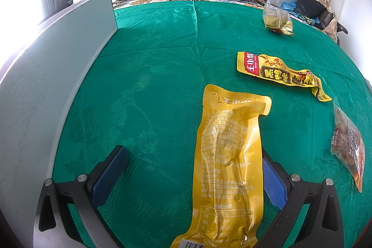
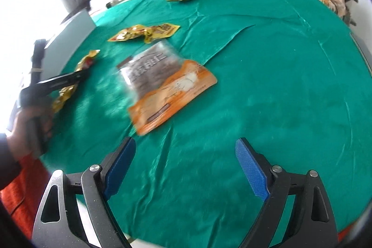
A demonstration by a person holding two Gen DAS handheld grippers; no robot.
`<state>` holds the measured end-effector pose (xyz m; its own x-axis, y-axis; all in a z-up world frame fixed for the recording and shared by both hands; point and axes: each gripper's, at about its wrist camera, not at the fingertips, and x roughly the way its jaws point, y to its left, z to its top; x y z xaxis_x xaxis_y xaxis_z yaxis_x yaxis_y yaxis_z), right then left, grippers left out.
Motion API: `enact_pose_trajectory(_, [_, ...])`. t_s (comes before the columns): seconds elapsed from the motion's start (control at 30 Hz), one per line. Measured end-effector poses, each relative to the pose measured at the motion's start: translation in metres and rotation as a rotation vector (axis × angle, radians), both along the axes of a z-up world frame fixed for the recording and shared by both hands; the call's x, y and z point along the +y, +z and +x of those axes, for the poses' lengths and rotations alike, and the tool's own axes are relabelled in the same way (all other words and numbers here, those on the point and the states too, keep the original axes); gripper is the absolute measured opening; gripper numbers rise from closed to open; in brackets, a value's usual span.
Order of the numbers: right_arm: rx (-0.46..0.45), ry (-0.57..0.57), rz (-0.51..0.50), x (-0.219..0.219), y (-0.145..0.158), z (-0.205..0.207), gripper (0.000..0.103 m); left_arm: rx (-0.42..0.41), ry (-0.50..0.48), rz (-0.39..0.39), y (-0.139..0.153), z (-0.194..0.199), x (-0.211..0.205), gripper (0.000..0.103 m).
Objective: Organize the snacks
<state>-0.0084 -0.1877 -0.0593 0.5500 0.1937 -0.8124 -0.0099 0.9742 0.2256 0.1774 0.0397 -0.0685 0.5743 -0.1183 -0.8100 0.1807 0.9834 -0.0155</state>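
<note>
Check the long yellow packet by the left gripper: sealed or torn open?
Sealed, as far as shown: the long yellow packet lies flat with its top seam intact; its bottom end is cut off by the picture, so cannot tell there.

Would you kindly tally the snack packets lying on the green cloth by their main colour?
Yellow packets: 2, the long yellow pouch and the crumpled yellow packet
Gold packets: 1, the gold foil bag
Orange and clear packets: 1, the orange pouch
Total: 4

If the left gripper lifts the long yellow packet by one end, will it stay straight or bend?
The long yellow packet probably sags: it is a thin, wrinkled pouch. Its glossy film may slip between the pads. It looks light and will not roll, lying flat on the green cloth.
</note>
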Motion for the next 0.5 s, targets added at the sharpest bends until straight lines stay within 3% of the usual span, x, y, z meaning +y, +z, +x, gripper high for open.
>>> enact_pose_trajectory(0.13, [-0.033, 0.130, -0.004, -0.001, 0.023, 0.006, 0.090, 0.000, 0.000, 0.000, 0.000, 0.000, 0.000, 0.103])
enact_pose_trajectory(0.3, [0.011, 0.420, -0.192, 0.050, 0.026, 0.074, 0.090, 0.001, -0.007, -0.001, 0.000, -0.001, -0.001, 0.103])
enact_pose_trajectory(0.4, [0.129, 0.522, -0.289, 0.079, -0.001, 0.121, 0.090, 0.022, -0.036, 0.004, 0.000, -0.003, -0.002, 0.103])
enact_pose_trajectory(0.43, [0.171, 0.536, -0.364, 0.087, -0.014, 0.131, 0.098, 0.043, -0.050, 0.006, 0.001, -0.002, -0.002, 0.103])
enact_pose_trajectory(0.5, [0.231, 0.505, -0.288, 0.082, -0.019, 0.149, 0.101, 0.093, -0.070, 0.016, 0.004, -0.001, -0.004, 0.098])
